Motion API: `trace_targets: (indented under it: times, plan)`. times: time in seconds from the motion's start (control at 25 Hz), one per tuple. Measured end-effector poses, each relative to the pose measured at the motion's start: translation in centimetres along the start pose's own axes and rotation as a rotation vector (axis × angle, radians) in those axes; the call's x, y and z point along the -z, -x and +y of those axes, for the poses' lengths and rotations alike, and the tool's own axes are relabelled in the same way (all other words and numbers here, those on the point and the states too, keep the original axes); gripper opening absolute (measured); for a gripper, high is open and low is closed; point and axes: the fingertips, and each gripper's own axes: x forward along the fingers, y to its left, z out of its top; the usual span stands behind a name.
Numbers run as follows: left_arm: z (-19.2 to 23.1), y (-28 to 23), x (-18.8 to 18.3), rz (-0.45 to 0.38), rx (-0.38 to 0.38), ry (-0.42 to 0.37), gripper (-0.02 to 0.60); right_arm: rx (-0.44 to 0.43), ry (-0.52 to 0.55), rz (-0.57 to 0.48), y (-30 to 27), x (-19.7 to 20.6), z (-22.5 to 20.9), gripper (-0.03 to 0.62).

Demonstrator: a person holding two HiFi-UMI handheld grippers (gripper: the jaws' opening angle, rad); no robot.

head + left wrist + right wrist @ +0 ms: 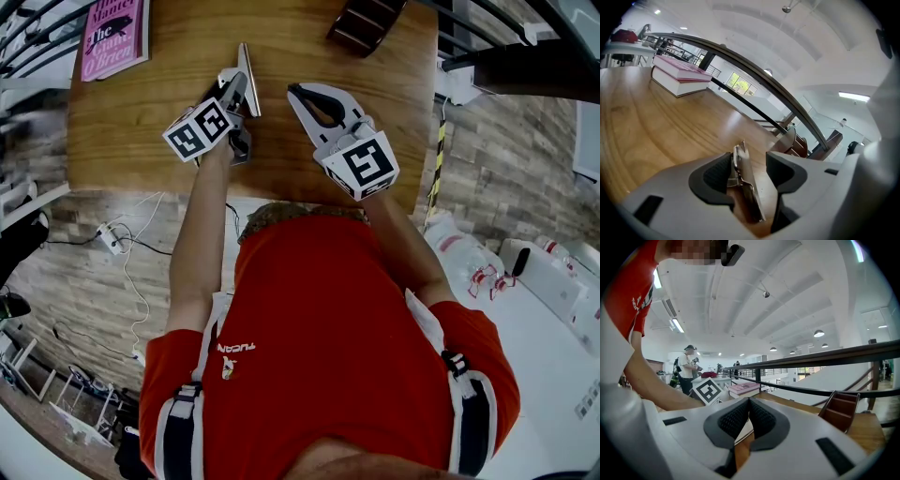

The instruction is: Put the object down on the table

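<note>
The left hand-held gripper (750,164) stood with its jaws apart, while the right hand-held gripper (749,412) had its jaws closed together, empty. The bare left forearm (200,225) and right forearm (414,251) reached forward, the grippers side by side.

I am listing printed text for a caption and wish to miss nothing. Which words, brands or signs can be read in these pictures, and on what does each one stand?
"The Giant O'Brien", under a cut-off "Mantel": cover of the pink book.
"TUCAN", last letters unclear: chest of the red shirt.
Two marker cubes: square patterns only, no letters.
Book's spine in the left gripper view: too blurred to read.
</note>
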Motion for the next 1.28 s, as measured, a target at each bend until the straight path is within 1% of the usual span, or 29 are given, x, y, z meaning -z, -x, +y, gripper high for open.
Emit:
trace_targets:
  times: [0.16, 0.32, 0.4, 0.56, 0.72, 0.8, 0.96, 1.04, 1.16, 1.28]
  plan:
    - [0.4, 0.6, 0.3, 0.002, -0.029, -0.028, 0.249, -0.002, 0.000, -0.003, 0.3, 0.0, 0.3, 0.025]
    - [1.0, 1.6, -0.1, -0.027, -0.068, -0.062, 0.252, -0.009, 0.003, -0.013, 0.3, -0.3, 0.7, 0.025]
    - [0.9, 2.5, -0.6, -0.050, -0.080, -0.096, 0.252, -0.014, 0.005, -0.021, 0.3, -0.5, 0.9, 0.025]
    - [-1.0, 4.7, -2.4, -0.132, -0.055, -0.180, 0.252, -0.019, -0.003, -0.044, 0.3, -1.1, 1.5, 0.025]
    - [-4.7, 7.5, -4.4, -0.244, 0.016, -0.292, 0.250, -0.028, -0.015, -0.071, 0.5, -1.9, 2.1, 0.025]
    - [-6.6, 9.3, -5.3, -0.306, 0.055, -0.338, 0.220, -0.035, -0.021, -0.088, 0.7, -2.5, 2.4, 0.025]
    - [-10.2, 13.6, -6.6, -0.405, 0.136, -0.397, 0.107, -0.048, -0.035, -0.138, 1.6, -4.2, 3.4, 0.025]
    - [-11.8, 15.9, -7.1, -0.445, 0.160, -0.433, 0.062, -0.054, -0.039, -0.169, 2.3, -5.3, 4.0, 0.025]
    - [-13.3, 18.8, -7.6, -0.492, 0.175, -0.467, 0.024, -0.065, -0.026, -0.206, 3.2, -6.8, 4.9, 0.025]
    - [-14.4, 20.8, -7.6, -0.519, 0.191, -0.498, 0.009, -0.080, -0.009, -0.232, 3.8, -7.9, 5.9, 0.025]
